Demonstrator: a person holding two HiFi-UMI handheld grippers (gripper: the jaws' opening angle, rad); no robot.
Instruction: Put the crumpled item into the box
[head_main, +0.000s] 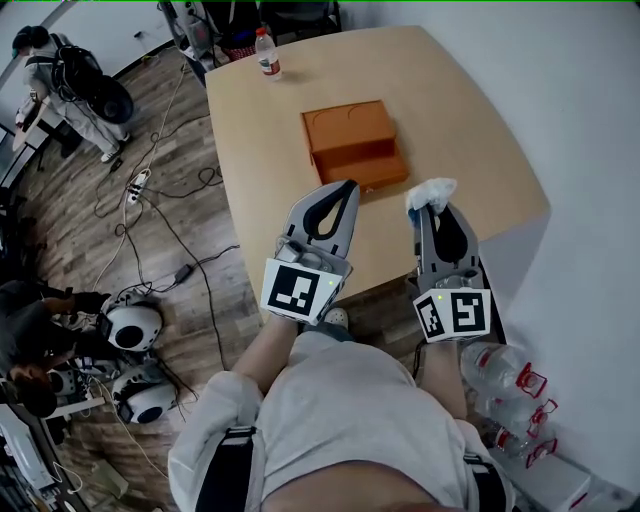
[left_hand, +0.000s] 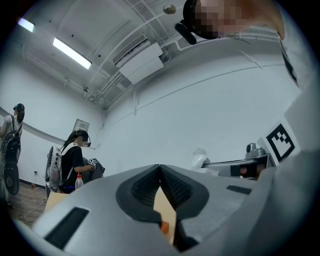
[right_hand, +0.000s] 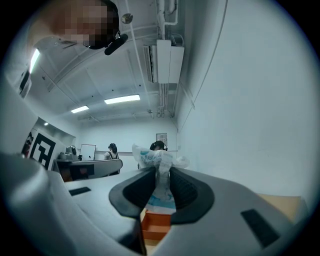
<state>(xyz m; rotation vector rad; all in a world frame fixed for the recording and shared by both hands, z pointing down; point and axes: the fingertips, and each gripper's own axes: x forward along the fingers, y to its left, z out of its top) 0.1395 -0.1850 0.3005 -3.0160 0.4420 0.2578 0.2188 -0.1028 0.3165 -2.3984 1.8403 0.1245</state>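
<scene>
1. The right gripper (right_hand: 160, 175) clamps a crumpled white blue-printed plastic wrapper (right_hand: 152, 159), which pokes past its tips.
2. The left gripper (left_hand: 160, 169) has its jaws together, empty.
3. An open orange rectangular box (head_main: 352, 140) lies just ahead of both grippers.

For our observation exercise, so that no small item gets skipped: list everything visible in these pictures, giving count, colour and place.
table: one, light wood, centre
box: one, orange, on the table
water bottle: one, clear, table's far edge
crumpled item: one, white, between the right gripper's jaws
clear bottles: several, red-trimmed, floor at right
cables: several, dark, floor at left
round devices: two, white, floor at lower left
bystanders: at least two, room's left side
left gripper: one, grey, jaws together, empty
right gripper: one, grey, shut on the crumpled item
</scene>
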